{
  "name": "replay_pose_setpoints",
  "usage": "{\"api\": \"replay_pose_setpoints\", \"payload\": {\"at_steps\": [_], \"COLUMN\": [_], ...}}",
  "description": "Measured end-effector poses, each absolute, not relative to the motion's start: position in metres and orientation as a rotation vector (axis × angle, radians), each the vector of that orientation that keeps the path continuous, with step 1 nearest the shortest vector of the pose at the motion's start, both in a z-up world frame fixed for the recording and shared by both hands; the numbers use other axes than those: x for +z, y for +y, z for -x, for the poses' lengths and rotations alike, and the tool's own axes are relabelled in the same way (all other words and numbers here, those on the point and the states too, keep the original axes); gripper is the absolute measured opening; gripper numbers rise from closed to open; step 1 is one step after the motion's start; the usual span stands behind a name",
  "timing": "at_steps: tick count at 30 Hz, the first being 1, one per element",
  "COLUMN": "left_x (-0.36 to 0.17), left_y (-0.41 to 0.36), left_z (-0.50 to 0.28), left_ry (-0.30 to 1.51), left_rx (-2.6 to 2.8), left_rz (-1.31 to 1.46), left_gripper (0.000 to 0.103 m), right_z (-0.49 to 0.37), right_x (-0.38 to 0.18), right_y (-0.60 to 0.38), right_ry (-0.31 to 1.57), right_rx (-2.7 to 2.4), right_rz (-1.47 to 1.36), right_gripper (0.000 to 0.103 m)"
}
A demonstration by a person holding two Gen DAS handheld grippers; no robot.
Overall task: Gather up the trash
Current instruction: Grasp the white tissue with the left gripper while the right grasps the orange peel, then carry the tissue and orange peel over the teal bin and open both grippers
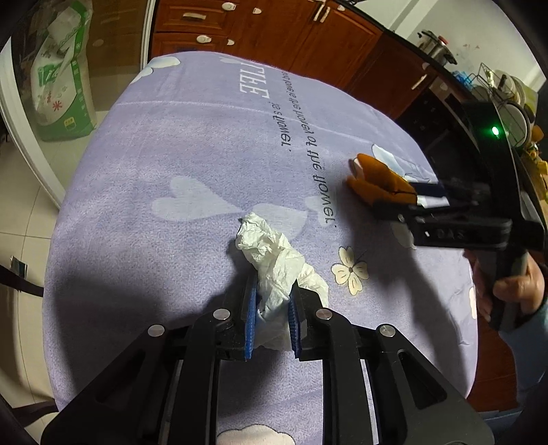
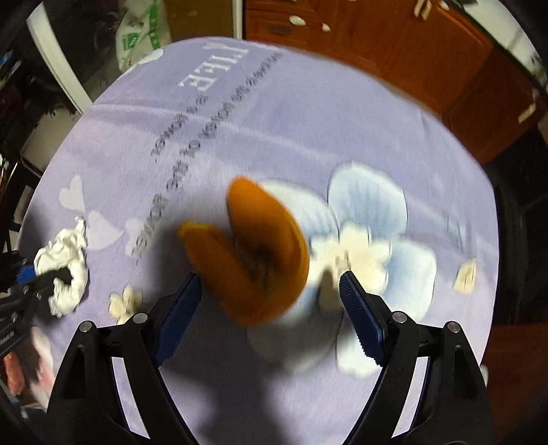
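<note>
One crumpled tissue point(image 1: 274, 270), pinched in left gripper point(image 1: 272, 318). One orange peel point(image 2: 253, 253) mid-desk point(image 1: 171, 137), between spread right gripper point(image 2: 270, 284) fingers, untouched. Desk otherwise bare to edges.

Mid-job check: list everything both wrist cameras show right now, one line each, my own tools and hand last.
crumpled tissue: one, white, on the cloth, pinched between the left tool's pads
orange peel: one curled piece, orange, on the cloth ahead of the right tool
tablecloth: one, lilac with flower print and lettering, covering the table
cabinets: reddish-brown wood, behind the table
sack: one, green and white, on the floor at far left
dish rack: one, wire, on the counter
left tool: shut on the tissue
right tool: open
hand: holding the right tool's grip
</note>
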State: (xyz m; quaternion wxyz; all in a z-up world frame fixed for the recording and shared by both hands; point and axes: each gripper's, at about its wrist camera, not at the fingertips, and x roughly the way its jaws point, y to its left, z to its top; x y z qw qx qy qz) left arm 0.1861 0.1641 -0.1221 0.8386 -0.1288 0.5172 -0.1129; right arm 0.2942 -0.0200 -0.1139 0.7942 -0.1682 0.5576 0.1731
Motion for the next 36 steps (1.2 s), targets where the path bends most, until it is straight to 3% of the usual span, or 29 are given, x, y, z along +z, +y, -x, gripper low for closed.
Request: {"api": "replay_pose_setpoints", "payload": {"at_steps": [2, 3, 6, 9, 19, 21, 23, 25, 36], "left_x": [-0.122, -0.122, -0.122, -0.122, -0.119, -0.119, -0.119, -0.116, -0.08], "left_y": [0.164, 0.164, 0.164, 0.162, 0.146, 0.144, 0.14, 0.136, 0.08], "left_z": [-0.188, -0.188, -0.187, -0.187, -0.187, -0.187, -0.186, -0.185, -0.156], "left_ry": [1.092, 1.091, 1.085, 1.082, 1.062, 1.06, 1.065, 1.065, 1.036], "left_rx": [-0.242, -0.244, -0.243, -0.235, -0.193, -0.179, -0.173, -0.153, -0.197], "left_rz": [0.27, 0.271, 0.271, 0.266, 0.204, 0.19, 0.184, 0.169, 0.083], "left_gripper": [0.019, 0.019, 0.02, 0.022, 0.031, 0.03, 0.016, 0.014, 0.014], "right_z": [-0.3, -0.301, -0.3, -0.296, -0.274, -0.264, -0.257, -0.249, -0.197], "right_x": [-0.116, -0.117, -0.119, -0.114, -0.109, -0.106, -0.105, -0.103, -0.071], "right_y": [-0.014, -0.012, -0.01, -0.013, -0.047, -0.057, -0.066, -0.078, -0.148], "right_ry": [1.195, 1.204, 1.201, 1.206, 1.251, 1.255, 1.255, 1.256, 1.202], "right_rx": [0.39, 0.401, 0.414, 0.405, 0.375, 0.367, 0.356, 0.34, 0.306], "right_rz": [0.378, 0.376, 0.364, 0.323, 0.099, 0.066, 0.045, 0.02, -0.111], "right_gripper": [0.074, 0.062, 0.043, 0.038, 0.036, 0.036, 0.036, 0.036, 0.036]}}
